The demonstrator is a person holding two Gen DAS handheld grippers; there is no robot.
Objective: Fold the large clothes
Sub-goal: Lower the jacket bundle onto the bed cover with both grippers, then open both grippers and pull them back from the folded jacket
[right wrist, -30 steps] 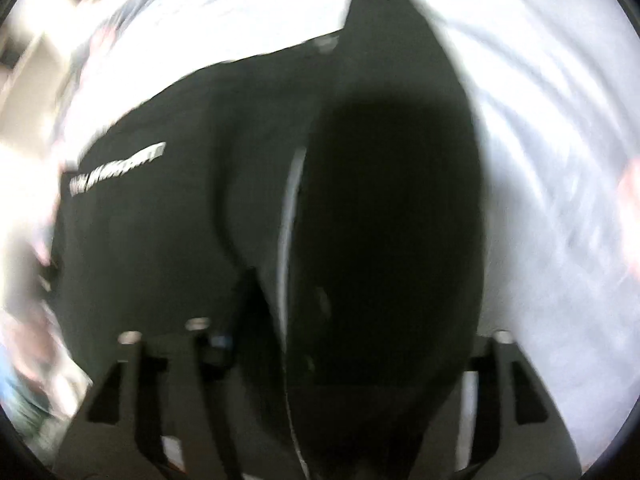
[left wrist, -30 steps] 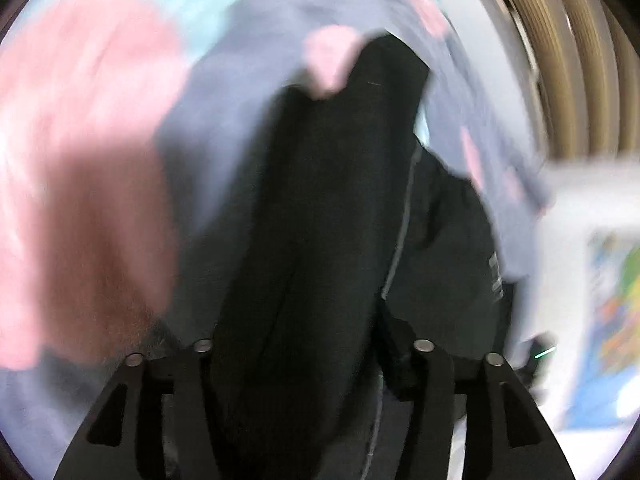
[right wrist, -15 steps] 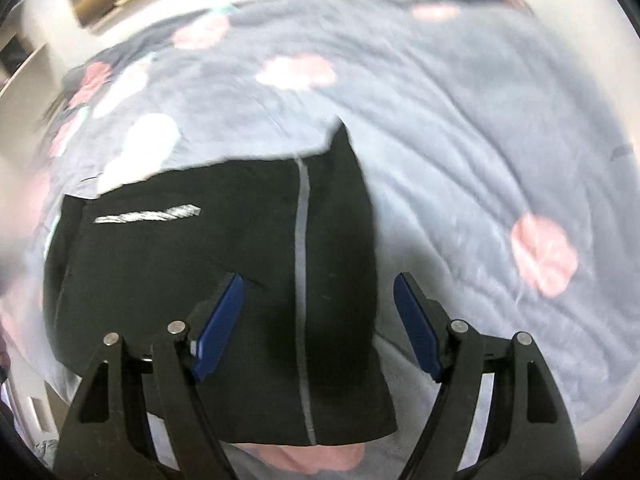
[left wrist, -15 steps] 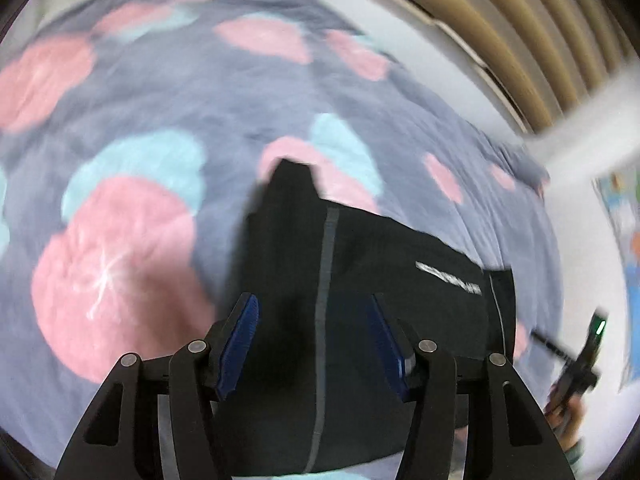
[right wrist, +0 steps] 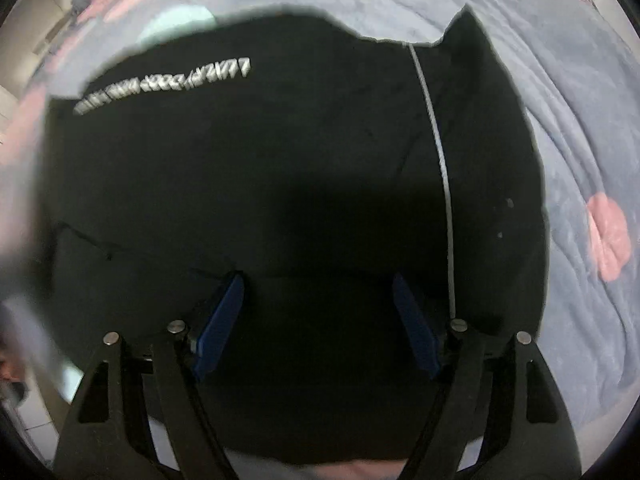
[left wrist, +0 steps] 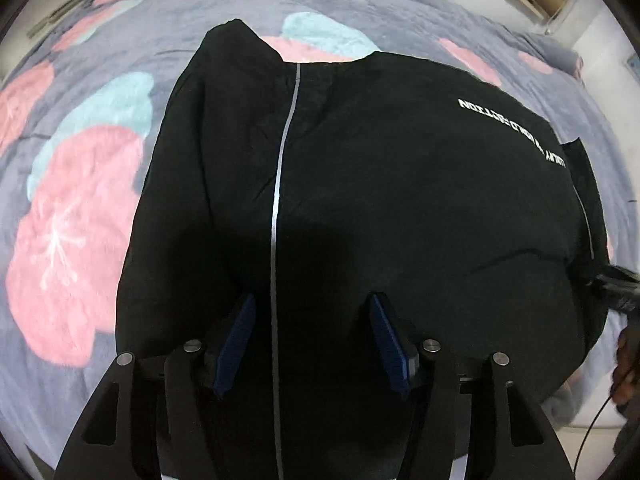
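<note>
A large black garment [left wrist: 380, 184] with a thin grey stripe and white lettering lies folded flat on the bed. It also fills the right wrist view [right wrist: 280, 168]. My left gripper [left wrist: 312, 320] is open and empty, just above the garment's near edge beside the stripe. My right gripper [right wrist: 318, 300] is open and empty, over the garment's near part, left of the stripe. The blue pads [right wrist: 224, 312] of both grippers show bare.
The bed carries a grey blanket [left wrist: 100, 60] with pink and teal blotches; it also shows in the right wrist view [right wrist: 580, 120]. The other gripper and a hand [left wrist: 624, 344] show at the right edge of the left wrist view.
Both grippers were shut on the lifted garment a second ago. They let go, the garment dropped flat on the bed, and both now hover open close above it.
</note>
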